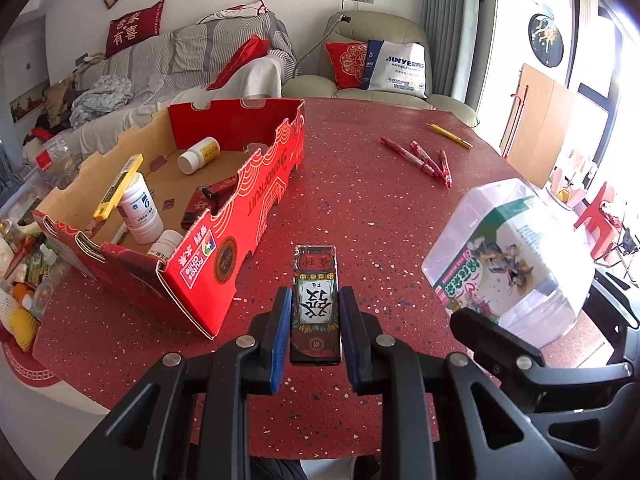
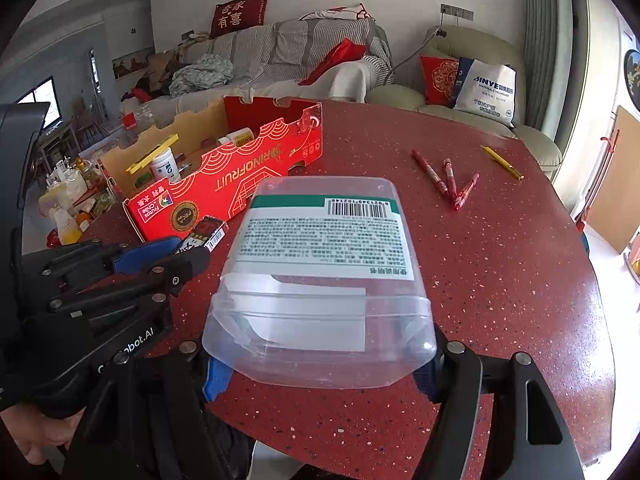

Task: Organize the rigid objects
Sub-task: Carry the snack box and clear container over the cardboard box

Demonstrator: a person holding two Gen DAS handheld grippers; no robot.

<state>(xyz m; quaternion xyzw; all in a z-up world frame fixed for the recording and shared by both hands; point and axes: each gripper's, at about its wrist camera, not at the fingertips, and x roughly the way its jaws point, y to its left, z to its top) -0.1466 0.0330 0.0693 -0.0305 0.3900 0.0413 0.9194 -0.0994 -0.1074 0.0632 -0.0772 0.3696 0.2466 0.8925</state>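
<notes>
Blue-padded fingers of the left hand-held gripper (image 1: 316, 332) are clamped on a small dark card box (image 1: 316, 304) printed with a large Chinese character, held above the red speckled tabletop (image 1: 360, 184). Beside it, the right hand-held gripper (image 2: 320, 364) stands wide, its pads pressed on the sides of a clear plastic container (image 2: 324, 272), which is lifted and tilted; its label shows a green band, a barcode and dense small print too fine to read. A red cardboard tray (image 1: 256, 216) marked "RINOFRUIT" and "Fruits Chile" sits to the left on the tabletop, holding an upright white bottle (image 1: 140, 212), a second white bottle (image 1: 199, 155) lying on its side, a yellow strip-shaped item (image 1: 118, 186) leaning on the wall, and a dark red box (image 1: 208, 196). Red pens (image 1: 430, 160) and a yellow pen (image 1: 450, 136) lie loose farther back. A white bag (image 1: 400, 66) on the armchair reads "SINYE".
</notes>
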